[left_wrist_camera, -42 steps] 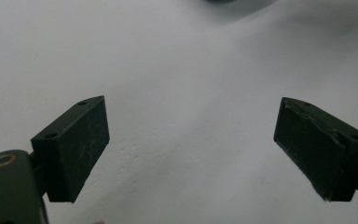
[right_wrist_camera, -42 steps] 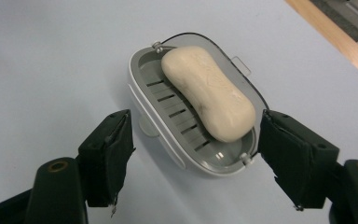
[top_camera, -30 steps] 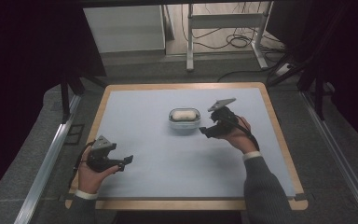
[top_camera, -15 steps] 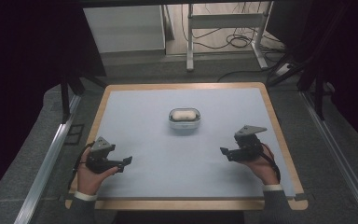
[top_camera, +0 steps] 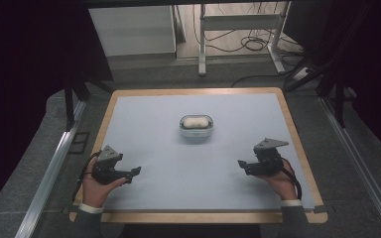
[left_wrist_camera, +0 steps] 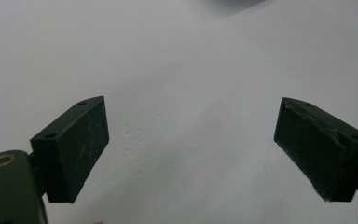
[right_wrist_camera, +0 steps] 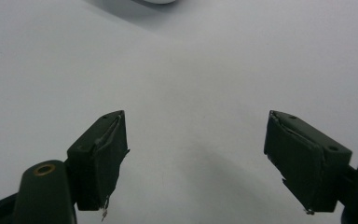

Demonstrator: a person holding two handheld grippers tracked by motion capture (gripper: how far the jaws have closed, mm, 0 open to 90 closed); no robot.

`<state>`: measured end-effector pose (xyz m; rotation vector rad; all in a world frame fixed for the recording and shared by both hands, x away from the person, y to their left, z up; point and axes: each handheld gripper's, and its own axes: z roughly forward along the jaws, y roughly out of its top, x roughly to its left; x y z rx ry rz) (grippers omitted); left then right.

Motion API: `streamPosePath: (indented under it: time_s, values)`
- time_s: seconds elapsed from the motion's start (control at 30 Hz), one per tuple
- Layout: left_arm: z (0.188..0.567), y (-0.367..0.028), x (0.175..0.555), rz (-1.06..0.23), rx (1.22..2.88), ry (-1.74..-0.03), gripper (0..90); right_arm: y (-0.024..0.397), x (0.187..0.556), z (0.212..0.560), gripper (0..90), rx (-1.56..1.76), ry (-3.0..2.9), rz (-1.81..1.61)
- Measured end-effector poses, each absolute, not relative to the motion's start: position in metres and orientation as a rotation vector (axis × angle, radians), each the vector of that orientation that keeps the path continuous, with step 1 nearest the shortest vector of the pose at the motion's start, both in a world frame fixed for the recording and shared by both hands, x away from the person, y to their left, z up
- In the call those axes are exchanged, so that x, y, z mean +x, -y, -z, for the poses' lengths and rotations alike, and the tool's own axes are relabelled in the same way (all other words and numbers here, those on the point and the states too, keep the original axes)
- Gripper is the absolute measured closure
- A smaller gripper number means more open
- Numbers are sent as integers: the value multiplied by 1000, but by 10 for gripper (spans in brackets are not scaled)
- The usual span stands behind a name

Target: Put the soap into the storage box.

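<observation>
- The small clear container [top_camera: 196, 129] sits on the counter's [top_camera: 144, 114] pale blue mat, a little far of centre, about midway between left and right. A whitish rounded lump lies inside it; whether a lid covers it cannot be told.
- Nothing touches the container. It stands level and alone, well apart from both grippers, so whatever was to be done with it looks finished, or at least paused.
- The right gripper [top_camera: 242, 165] rests low at the near right of the mat, jaws pointing left toward the middle. In the right gripper view its jaws stand spread with bare mat between them; they have just been opening a little further, and nothing is between them.
- Against the earlier high views, this hand has pulled back from just beside the container to the near right edge. I judge that a retreat after a release or a placing.
- The left gripper [top_camera: 134, 171] lies at the near left, in the same place as before, jaws spread and empty over bare mat in the left gripper view.
- What is left, as far as can be judged: little or nothing. Both hands sit in a matching rest pose at the near edge.
</observation>
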<state>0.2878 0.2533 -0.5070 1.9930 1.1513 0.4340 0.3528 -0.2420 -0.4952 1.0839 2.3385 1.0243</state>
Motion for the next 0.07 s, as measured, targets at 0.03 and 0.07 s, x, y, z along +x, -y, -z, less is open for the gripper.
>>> streamPosePath:
  time_s: [0.03,0.07]
  values:
    - [507,-253,288,-438,1994,-1151,97,242,353,495,199,1088,-2333,-1026]
    - [507,-253,288,-441,1993,-1152,93,243,353,496,193,1099,-2323,-1024]
